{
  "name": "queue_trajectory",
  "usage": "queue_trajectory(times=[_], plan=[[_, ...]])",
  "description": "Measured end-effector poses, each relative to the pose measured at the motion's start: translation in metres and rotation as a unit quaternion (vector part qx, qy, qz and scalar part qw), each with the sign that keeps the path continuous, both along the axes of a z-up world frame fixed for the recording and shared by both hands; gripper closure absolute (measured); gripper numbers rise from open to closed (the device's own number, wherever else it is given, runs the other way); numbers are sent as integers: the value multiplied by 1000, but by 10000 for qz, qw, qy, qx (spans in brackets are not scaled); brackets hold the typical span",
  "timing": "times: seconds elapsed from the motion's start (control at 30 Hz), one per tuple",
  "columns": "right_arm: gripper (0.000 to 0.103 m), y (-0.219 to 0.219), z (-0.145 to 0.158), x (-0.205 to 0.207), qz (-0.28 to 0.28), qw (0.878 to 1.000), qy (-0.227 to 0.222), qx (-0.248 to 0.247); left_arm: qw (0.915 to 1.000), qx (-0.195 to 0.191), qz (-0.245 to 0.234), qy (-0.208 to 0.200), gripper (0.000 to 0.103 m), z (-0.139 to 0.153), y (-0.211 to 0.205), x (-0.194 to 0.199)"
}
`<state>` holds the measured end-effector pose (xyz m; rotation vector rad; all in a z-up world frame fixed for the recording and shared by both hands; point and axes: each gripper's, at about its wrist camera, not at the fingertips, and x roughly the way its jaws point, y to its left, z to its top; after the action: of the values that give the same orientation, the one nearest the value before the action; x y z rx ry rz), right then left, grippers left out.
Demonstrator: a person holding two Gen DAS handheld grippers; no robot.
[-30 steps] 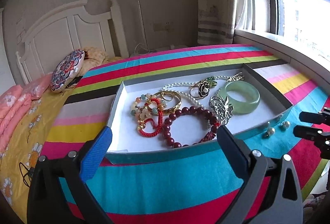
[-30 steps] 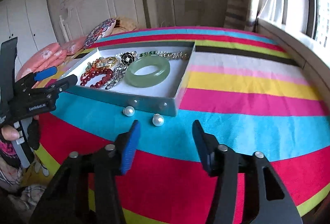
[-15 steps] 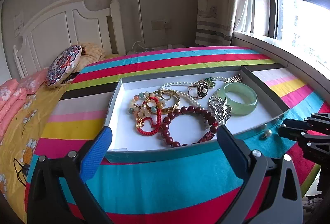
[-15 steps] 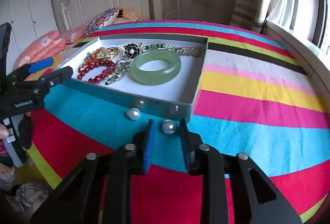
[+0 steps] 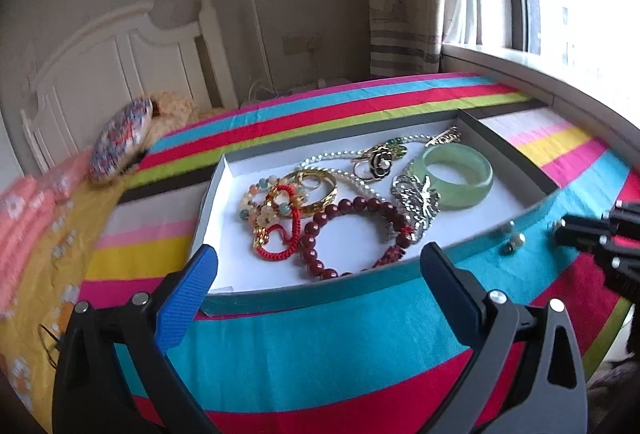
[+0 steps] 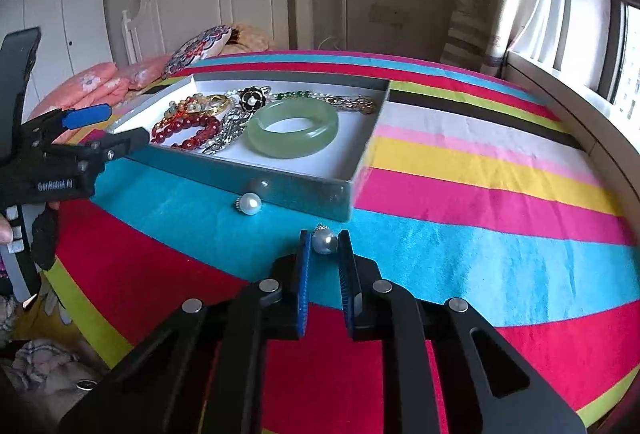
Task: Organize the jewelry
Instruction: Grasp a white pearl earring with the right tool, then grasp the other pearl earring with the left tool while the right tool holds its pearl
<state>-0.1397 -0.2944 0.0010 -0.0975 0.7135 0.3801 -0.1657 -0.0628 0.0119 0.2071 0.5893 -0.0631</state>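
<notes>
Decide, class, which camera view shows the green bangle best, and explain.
The right wrist view: the green bangle lies whole and unobstructed in the box. In the left wrist view a silver brooch overlaps its left edge.

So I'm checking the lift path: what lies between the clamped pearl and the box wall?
Right wrist view: only bare teal cloth between the pearl earring and the box wall.

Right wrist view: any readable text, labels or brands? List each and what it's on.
"GenRobot.AI" – white print on the black body of the left tongs, slightly blurred.
Nothing else readable: the jewelry box and striped cloth carry no text.
</notes>
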Motion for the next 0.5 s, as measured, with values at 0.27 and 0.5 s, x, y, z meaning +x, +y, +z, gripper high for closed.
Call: queue_trajectory(times=[0.27,0.5], plan=[[88,-9,3,-4,-59,9999,-50,127,9987,133,-450,176,3,-2,-31,-16],[88,-18,6,-8,-83,9996,-115,236,9954,37,-841,448,3,-9,-60,-23]])
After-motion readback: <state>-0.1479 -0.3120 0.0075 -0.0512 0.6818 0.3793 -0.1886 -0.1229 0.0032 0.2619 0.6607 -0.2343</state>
